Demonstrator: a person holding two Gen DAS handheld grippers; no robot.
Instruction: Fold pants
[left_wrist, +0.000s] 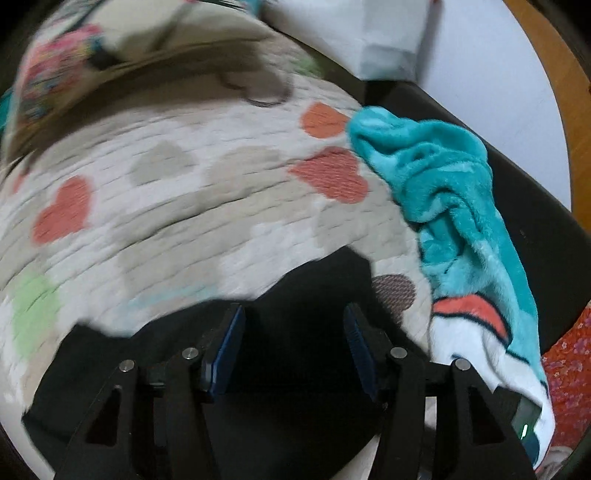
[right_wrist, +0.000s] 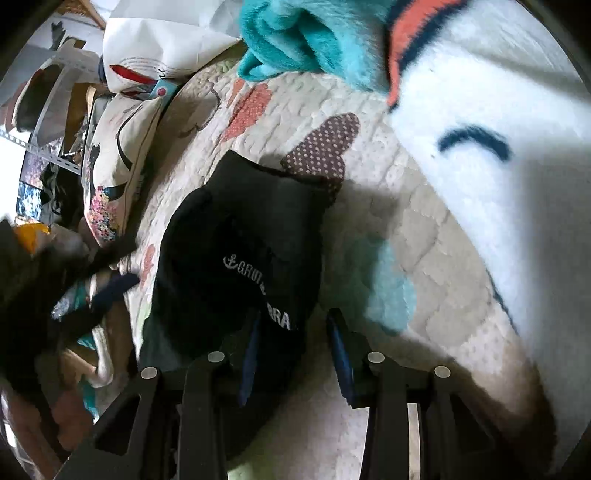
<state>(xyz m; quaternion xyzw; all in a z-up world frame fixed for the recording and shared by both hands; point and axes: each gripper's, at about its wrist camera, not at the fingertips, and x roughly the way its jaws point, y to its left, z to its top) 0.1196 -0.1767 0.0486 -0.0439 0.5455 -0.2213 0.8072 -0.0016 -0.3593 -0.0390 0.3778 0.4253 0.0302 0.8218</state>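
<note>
Left wrist view: the left gripper (left_wrist: 293, 332) stands with its two blue-padded fingers (left_wrist: 225, 350) wide apart, nothing pinched between them. Black pants (left_wrist: 295, 406) lie beneath and between the fingers, filling the frame from 5 to 8 o'clock, spread on the quilted bedspread (left_wrist: 207, 206) with its heart patches in coral, beige and green. A teal plush blanket (left_wrist: 447, 195) runs along the bed's edge from 2 to 5 o'clock, its white end touching the outer right link of the gripper. A printed pillow (left_wrist: 62, 70), blurred, sits at 11 o'clock.

Right wrist view: the right gripper (right_wrist: 293, 339) also has its fingers (right_wrist: 340, 354) well parted and grips nothing. The left finger overlaps the pants (right_wrist: 236, 251); the right finger stands over bare bedspread (right_wrist: 417, 236) just beside the garment's edge. The pants lie bunched from the centre toward 7 o'clock, showing white lettering with an anchor mark (right_wrist: 258, 291); only part of the print is legible. The blanket (right_wrist: 480, 122), teal and white, covers 12 to 4 o'clock. The pillow (right_wrist: 114, 177) leans at 9 o'clock at the bedspread's far edge, with a cluttered shelf (right_wrist: 40, 122) beyond it at 10 o'clock.
</note>
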